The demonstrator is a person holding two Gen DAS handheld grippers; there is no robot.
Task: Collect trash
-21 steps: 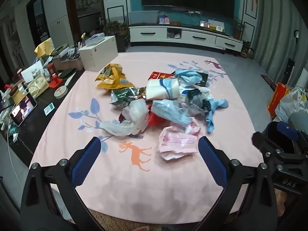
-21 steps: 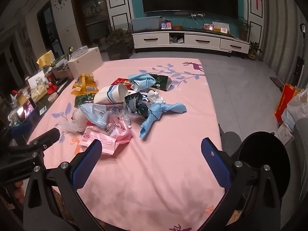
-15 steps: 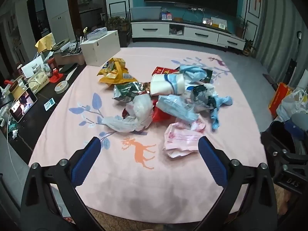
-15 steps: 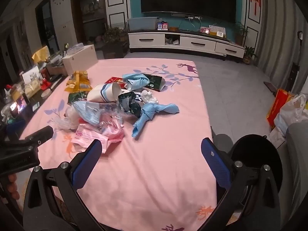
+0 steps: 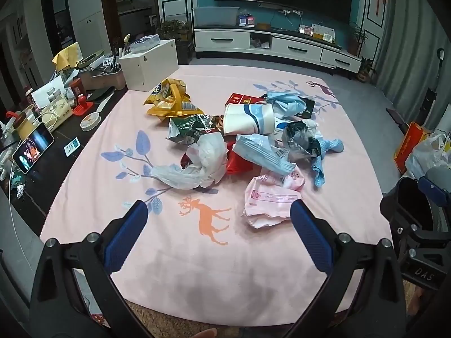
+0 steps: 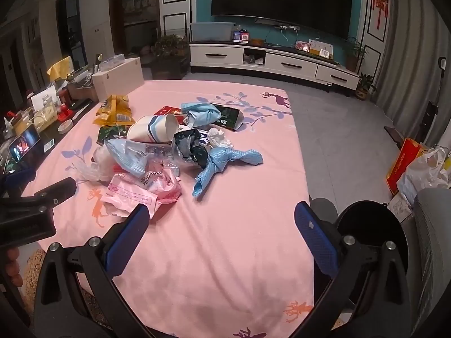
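A heap of trash lies mid-table on a pink cloth [image 5: 169, 253]: a pink wrapper [image 5: 270, 200], a white plastic bag [image 5: 197, 166], a paper cup [image 5: 248, 118], a yellow snack bag [image 5: 169, 101], a blue rag [image 6: 225, 160] and a light blue packet [image 6: 129, 155]. My left gripper [image 5: 217, 225] is open and empty, hovering above the near cloth short of the pile. My right gripper [image 6: 222, 228] is open and empty, above the cloth to the right of the pile. A black bin [image 6: 372, 233] stands on the floor by the table's right edge.
A dark side table [image 5: 42, 152] at the left carries a lit phone [image 5: 33, 146], boxes and bottles. A white box [image 5: 149, 64] stands at the cloth's far left corner. Bags [image 6: 417, 169] sit on the floor at the right. A TV cabinet [image 6: 282, 62] lines the far wall.
Both grippers have lifted and tilted slightly, so the pile sits a little lower in each view. Both stay open and empty. The trash has not moved.
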